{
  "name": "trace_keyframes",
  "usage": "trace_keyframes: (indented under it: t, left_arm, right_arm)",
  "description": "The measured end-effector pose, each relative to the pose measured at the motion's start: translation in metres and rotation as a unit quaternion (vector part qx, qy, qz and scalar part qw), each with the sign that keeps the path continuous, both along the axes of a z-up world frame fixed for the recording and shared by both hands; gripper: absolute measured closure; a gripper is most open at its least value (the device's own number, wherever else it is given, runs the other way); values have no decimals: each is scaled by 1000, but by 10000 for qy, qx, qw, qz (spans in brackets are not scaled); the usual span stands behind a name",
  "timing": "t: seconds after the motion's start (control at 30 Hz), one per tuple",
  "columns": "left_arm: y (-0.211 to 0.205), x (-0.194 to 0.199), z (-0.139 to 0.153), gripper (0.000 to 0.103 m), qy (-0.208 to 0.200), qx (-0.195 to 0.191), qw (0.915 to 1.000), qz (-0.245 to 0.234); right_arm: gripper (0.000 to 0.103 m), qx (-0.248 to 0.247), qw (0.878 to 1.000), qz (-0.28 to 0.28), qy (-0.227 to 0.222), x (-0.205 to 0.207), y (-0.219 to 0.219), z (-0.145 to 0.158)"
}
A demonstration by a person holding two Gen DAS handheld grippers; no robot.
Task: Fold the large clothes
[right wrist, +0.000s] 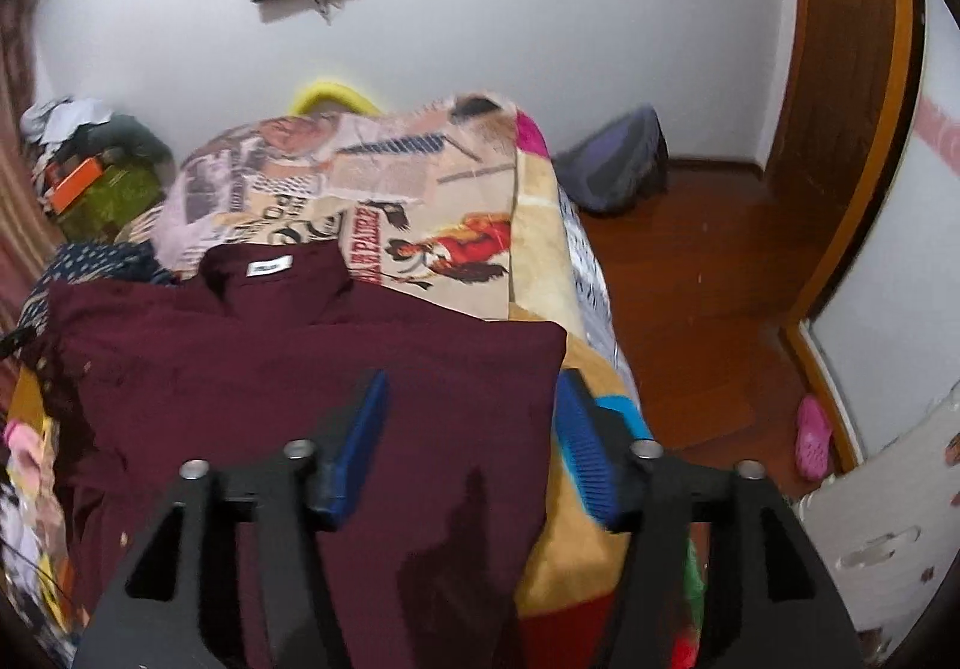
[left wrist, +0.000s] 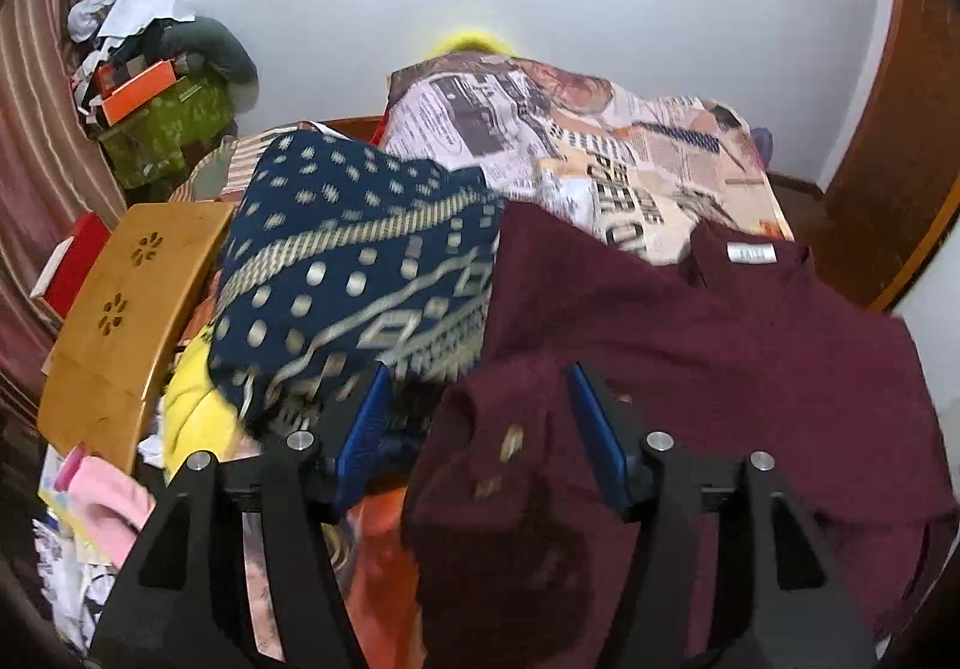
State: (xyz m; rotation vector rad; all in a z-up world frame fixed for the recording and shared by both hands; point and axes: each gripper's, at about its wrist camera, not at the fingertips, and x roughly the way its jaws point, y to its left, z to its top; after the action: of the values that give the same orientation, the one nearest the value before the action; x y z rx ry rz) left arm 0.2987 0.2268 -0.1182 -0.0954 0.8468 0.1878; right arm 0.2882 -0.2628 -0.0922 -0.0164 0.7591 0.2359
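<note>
A maroon shirt (left wrist: 720,345) lies spread on the bed, collar with a white label at the far end; it also shows in the right wrist view (right wrist: 288,369). My left gripper (left wrist: 477,393) is open over the shirt's left side, where a folded sleeve part lies between the blue pads. My right gripper (right wrist: 474,399) is open over the shirt's right edge, one pad above the cloth and the other past the edge. Neither holds anything.
A navy patterned cloth (left wrist: 360,261) lies left of the shirt. A newspaper-print blanket (left wrist: 570,141) covers the bed behind. A wooden lap table (left wrist: 132,309) and clutter sit left. Wooden floor (right wrist: 690,279), a pink shoe (right wrist: 813,435) and a door lie right.
</note>
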Motion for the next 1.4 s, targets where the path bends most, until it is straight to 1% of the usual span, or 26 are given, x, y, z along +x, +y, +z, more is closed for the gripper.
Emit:
trace_keyframes:
  t: [0.03,0.1,0.17,0.23,0.33,0.37,0.53,0.63,0.67,0.73,0.8,0.87,0.93,1.03,1.1,1.2,1.27,1.3,1.37,1.4]
  left_arm:
    - [0,-5,-1,41,45,-9,10000,-23]
    - [-2,-25,-5,32,153,-69,9998,-106]
    - [-4,-43,-10,29,153,-118,9996,-181]
    - [-5,-60,-17,28,201,-205,9994,-218]
    - [-3,-84,-28,28,252,-527,9980,-254]
    - [-3,-92,-32,28,274,-575,9977,-251]
    - [-4,-122,-55,28,482,-530,9973,-166]
    - [-3,-134,-75,28,669,-700,9953,-99]
    - [-3,-139,-85,28,745,-827,9938,-57]
    - [-1,-144,-98,28,854,-1054,9908,7]
    - [0,-150,-117,28,995,-1420,9848,61]
    - [1,-152,-132,28,1097,-1614,9806,199]
    - [-1,-152,-144,28,1177,-1703,9779,301]
    - [-1,-149,-163,28,1248,-2114,9686,387]
    - [0,-146,-171,28,1229,-2308,9642,445]
    - [5,-141,-178,28,1185,-2534,9586,535]
    - [8,-136,-183,28,1130,-2817,9512,563]
    - [9,-134,-185,28,1103,-2931,9481,554]
    - [10,-129,-189,28,1068,-3196,9399,553]
    - [10,-128,-191,28,1058,-3275,9373,546]
  right_arm:
    - [38,-9,10000,47,-64,-9,1,3]
    - [30,-18,9998,129,-133,-25,2,5]
    - [27,-55,9997,199,-148,-38,5,4]
    - [27,-108,9996,207,-154,-55,8,0]
    - [26,-148,9996,206,-124,-75,11,-9]
    - [26,-160,9996,205,-92,-80,13,-13]
    - [26,-259,9995,139,139,-109,21,-32]
    - [26,-122,9993,-61,338,-122,21,-46]
    - [26,-14,9989,-143,442,-126,20,-52]
    - [26,104,9980,-279,553,-134,19,-59]
    - [26,214,9969,-421,631,-141,18,-65]
    - [26,327,9952,-568,725,-145,15,-70]
    - [26,450,9927,-689,885,-147,12,-75]
    - [26,775,9860,-827,1223,-149,5,-87]
    - [26,1116,9792,-954,1398,-154,1,-95]
    - [26,1494,9695,-942,1701,-157,2,-108]
    - [26,1730,9621,-856,1927,-155,4,-114]
    - [26,1862,9597,-799,1947,-154,7,-114]
    - [26,1890,9606,-742,1897,-152,12,-113]
    - [26,1858,9623,-700,1861,-150,16,-112]
